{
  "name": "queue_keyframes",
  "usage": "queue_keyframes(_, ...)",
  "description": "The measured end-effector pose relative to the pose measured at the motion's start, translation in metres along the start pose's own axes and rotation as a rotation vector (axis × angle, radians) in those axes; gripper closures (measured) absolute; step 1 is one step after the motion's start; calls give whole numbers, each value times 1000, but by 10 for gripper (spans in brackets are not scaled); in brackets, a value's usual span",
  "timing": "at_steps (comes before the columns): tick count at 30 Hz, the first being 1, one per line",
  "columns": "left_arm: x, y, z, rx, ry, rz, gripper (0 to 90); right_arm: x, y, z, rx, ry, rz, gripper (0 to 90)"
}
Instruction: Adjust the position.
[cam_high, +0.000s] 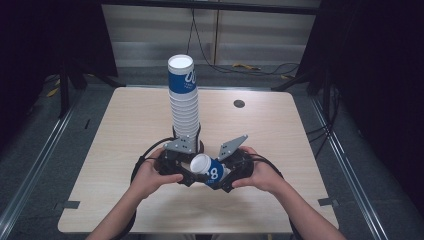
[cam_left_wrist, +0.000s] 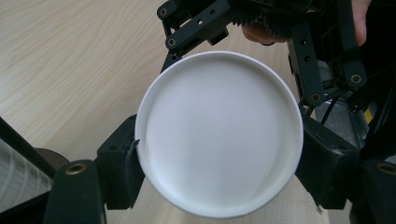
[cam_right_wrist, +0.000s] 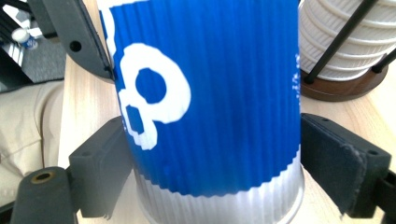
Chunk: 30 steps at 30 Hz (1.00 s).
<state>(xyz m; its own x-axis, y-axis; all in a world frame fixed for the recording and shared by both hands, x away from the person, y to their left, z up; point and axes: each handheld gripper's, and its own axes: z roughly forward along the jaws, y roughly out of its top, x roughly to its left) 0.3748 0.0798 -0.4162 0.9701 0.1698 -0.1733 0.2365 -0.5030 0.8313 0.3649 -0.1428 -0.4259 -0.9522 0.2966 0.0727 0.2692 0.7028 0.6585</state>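
Pale wooden surface (cam_high: 125, 165) is carrying everything. Left tool (cam_left_wrist: 217, 161) is clamping the cup (cam_high: 207, 169) at its rim while the right tool (cam_right_wrist: 215, 163) is squeezing its blue wall; beyond both is standing the stack (cam_high: 183, 100). Loosening one grip first should prevent crushing.

Light is falling from above onto the pale wooden table (cam_high: 125, 125), leaving the surrounding room sinking into near black. The tall stack of white ribbed paper cups (cam_high: 184, 107) is glaring slightly at its top rim. In the left gripper view, the white round cup mouth (cam_left_wrist: 218, 135) is washing out. The blue-and-white ribbed paper cup (cam_right_wrist: 205, 107) is showing soft, blurred edges close up.
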Motion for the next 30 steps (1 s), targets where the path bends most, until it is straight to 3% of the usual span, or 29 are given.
queue_keyframes(13, -1, 1, 0, 5, 0, -1, 265, -1, -8, 2, -54, 13, 29, 128)
queue_keyframes(30, 1, 0, -1, 4, -6, -2, 267, -1, -6, 1, -31, 19, 46, 129)
